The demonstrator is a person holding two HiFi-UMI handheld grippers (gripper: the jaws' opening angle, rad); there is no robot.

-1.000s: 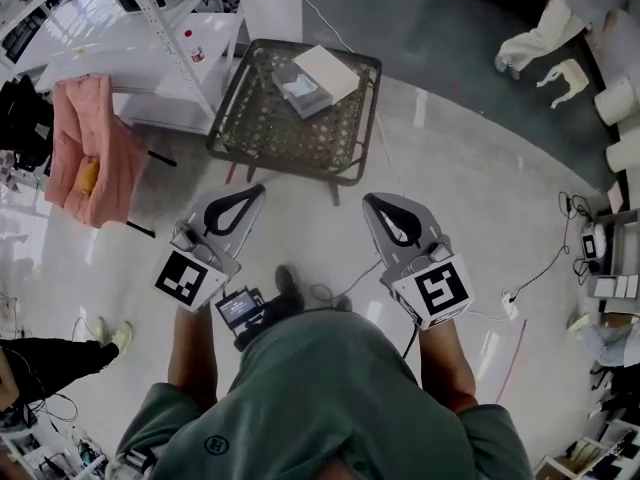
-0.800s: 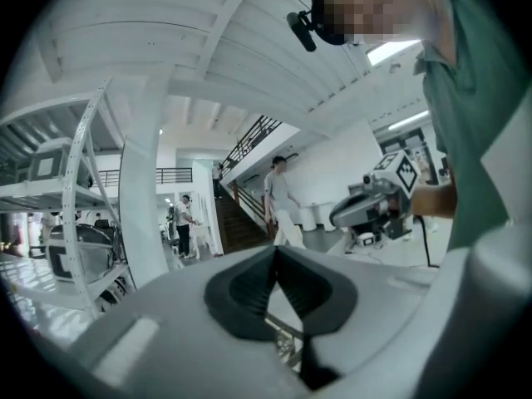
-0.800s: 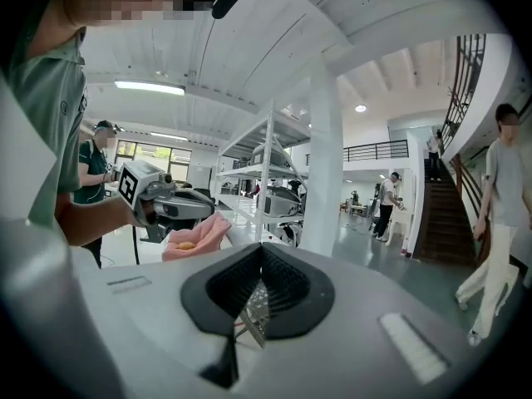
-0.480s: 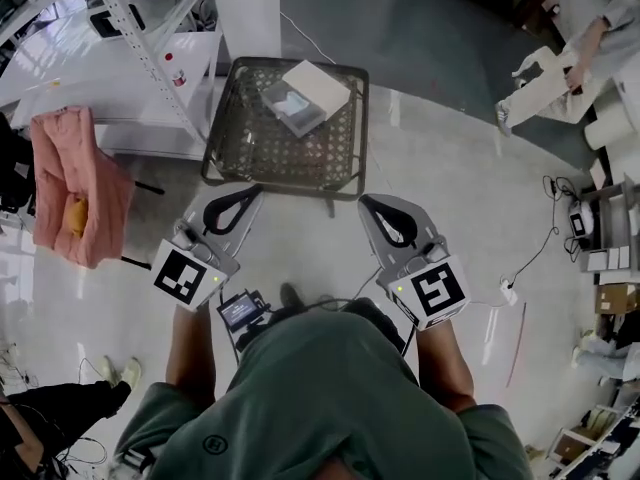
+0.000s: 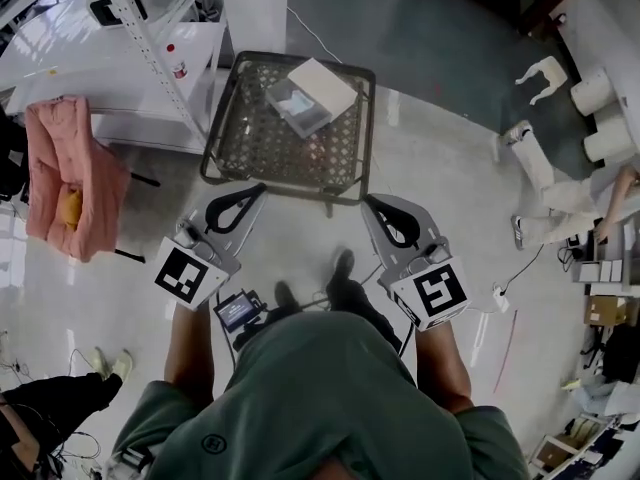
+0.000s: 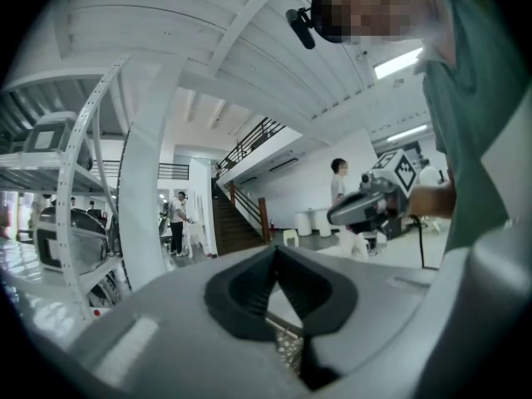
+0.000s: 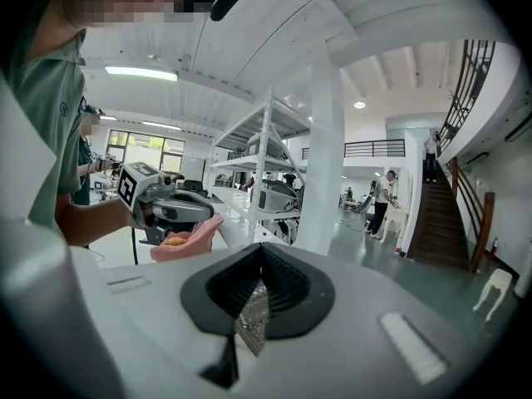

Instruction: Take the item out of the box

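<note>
Head view: my left gripper and my right gripper point side by side at the dark wire-mesh table. Each one's fingers are pressed tip to tip with nothing between them. The white cardboard box lies open on the table's far right part, and the pale grey item sits in its open half, well apart from both grippers. A second ago a strip of glossy floor showed between my fingertips and the table; now its near rim lies right at them. My dark shoe shows stepping forward between the grippers. The pink cloth hangs at the left beside the white metal rack, as before, and the person in pale trousers at the right has come nearer.

Left gripper view: the left gripper is closed and empty, and a bit of the table's mesh shows through the gap under the tips. The right gripper is at the right.

Right gripper view: the right gripper is closed on nothing too, with table mesh behind the gap. The left gripper and the pink cloth are at the left.
</note>
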